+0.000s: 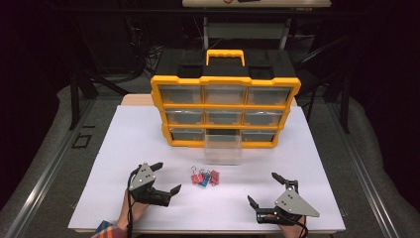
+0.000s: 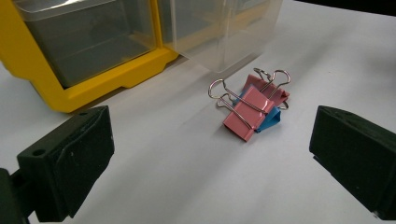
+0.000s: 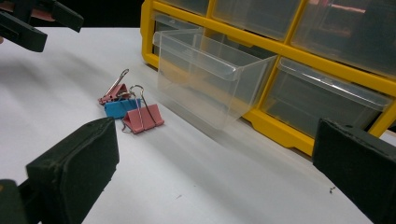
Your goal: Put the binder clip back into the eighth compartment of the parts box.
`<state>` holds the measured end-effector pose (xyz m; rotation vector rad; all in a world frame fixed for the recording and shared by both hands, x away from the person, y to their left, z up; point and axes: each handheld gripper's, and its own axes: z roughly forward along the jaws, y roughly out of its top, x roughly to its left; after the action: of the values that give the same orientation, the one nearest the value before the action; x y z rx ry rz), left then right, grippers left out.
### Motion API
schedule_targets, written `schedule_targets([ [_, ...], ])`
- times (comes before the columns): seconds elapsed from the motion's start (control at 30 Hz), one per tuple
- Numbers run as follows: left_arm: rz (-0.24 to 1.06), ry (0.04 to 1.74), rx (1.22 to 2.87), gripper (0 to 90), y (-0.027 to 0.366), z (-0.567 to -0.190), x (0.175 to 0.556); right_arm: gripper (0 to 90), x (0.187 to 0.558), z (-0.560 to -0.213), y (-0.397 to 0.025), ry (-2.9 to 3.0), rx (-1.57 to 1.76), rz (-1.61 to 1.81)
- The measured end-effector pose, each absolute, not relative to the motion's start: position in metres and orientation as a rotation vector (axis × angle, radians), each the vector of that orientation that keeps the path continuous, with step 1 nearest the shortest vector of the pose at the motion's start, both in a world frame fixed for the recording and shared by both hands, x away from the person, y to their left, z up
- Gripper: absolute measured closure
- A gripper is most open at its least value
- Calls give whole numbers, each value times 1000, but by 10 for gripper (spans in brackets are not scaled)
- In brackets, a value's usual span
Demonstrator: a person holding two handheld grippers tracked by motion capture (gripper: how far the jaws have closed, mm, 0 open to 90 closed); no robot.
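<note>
Both tongs rest low over the white table (image 1: 124, 148), one at each near corner, and both are released with their jaws spread wide and nothing between them. The left gripper (image 1: 166, 177) sits to the left, its jaws aimed toward the middle of the table. The right gripper (image 1: 265, 191) sits to the right, jaws pointing forward and inward.

Between the two, slightly nearer the left one and a little ahead of both, lies a small pile of binder clips (image 1: 205, 177): two pink and one blue, touching each other. In the left gripper view the clips (image 2: 252, 105) lie ahead of the open jaws, apart from them.

Just beyond the clips stands a clear plastic drawer (image 1: 223, 148), pulled out of the bottom middle slot of a yellow organizer (image 1: 225, 106) with a black top.
</note>
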<state>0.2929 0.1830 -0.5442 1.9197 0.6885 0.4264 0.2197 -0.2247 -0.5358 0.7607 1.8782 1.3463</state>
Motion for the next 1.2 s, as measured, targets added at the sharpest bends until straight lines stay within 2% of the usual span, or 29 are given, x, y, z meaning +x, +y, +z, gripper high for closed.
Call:
schedule_targets([
  [0.33,381,660,1962,1,159,-545,304,3,220,-536,-226,1882,762,1344],
  [0.5,356,659,1982,31,149,-547,310,4,220,-536,-227,1881,767,1344],
  [0.9,299,710,2036,171,135,-550,329,7,219,-535,-223,1887,748,1356],
  [0.93,301,718,2032,212,134,-550,331,6,220,-535,-223,1892,755,1358],
  [1.2,249,702,2073,321,130,-555,336,8,218,-535,-222,1902,752,1343],
])
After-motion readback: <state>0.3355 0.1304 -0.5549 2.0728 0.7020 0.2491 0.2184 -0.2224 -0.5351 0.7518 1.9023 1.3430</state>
